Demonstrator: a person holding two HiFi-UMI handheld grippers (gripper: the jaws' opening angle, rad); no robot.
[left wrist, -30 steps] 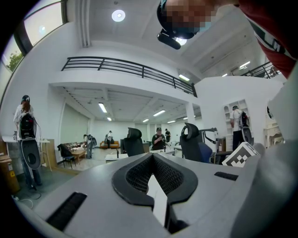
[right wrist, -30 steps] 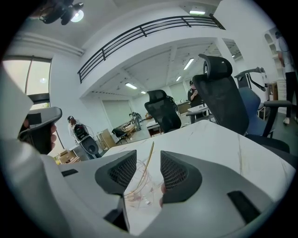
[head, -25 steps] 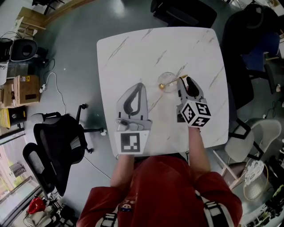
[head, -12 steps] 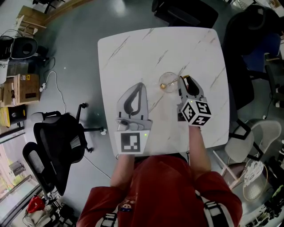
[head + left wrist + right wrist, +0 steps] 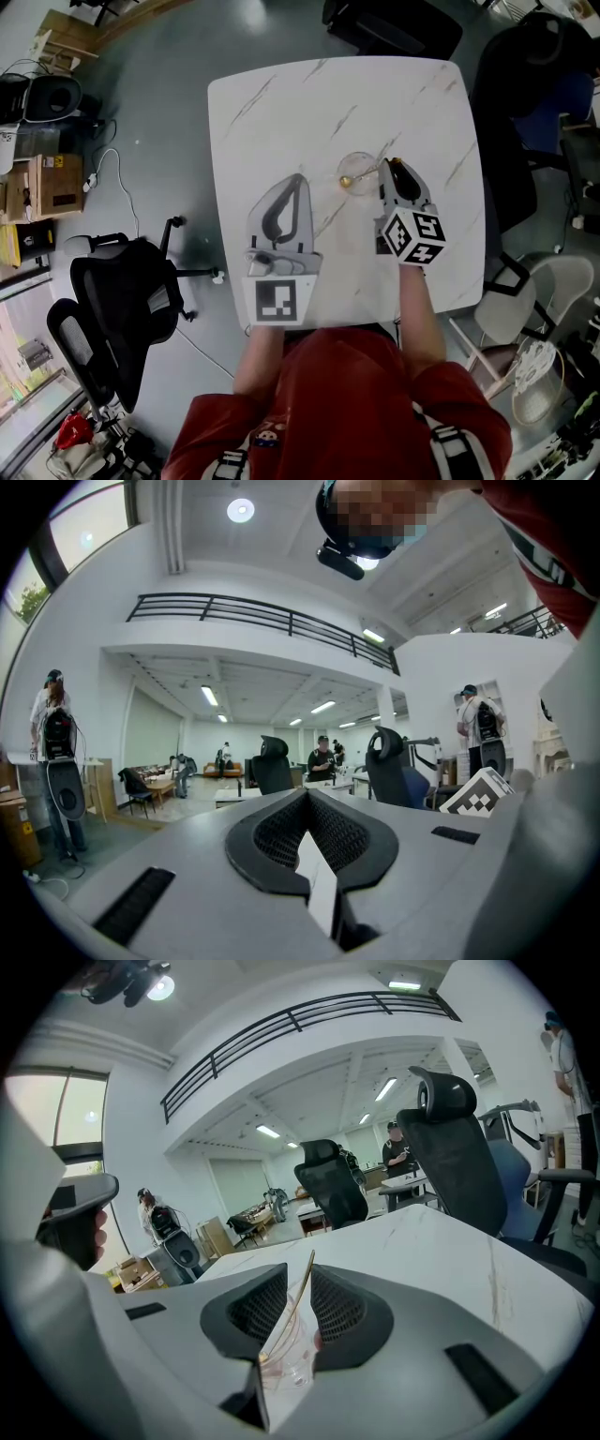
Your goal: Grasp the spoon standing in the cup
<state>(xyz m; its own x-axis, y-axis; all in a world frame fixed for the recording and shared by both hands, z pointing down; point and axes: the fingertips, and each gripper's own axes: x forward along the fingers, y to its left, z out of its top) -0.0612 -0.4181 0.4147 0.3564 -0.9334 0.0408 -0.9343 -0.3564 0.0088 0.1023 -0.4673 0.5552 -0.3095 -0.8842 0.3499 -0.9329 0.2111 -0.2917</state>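
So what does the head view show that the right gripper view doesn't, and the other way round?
Only the head view: the left gripper, shut and apart from the cup, the person's red top, a black office chair.
Only the right gripper view: a close look at the right gripper; its jaws have just been closing and stand either side of the spoon handle with a visible gap, plus a person standing far off.
Both: that gripper, the clear cup, the gold spoon leaning in it, the white table.

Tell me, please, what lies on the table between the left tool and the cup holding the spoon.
Nothing. In the head view, only bare marble tabletop separates the left tool from the cup with its spoon.
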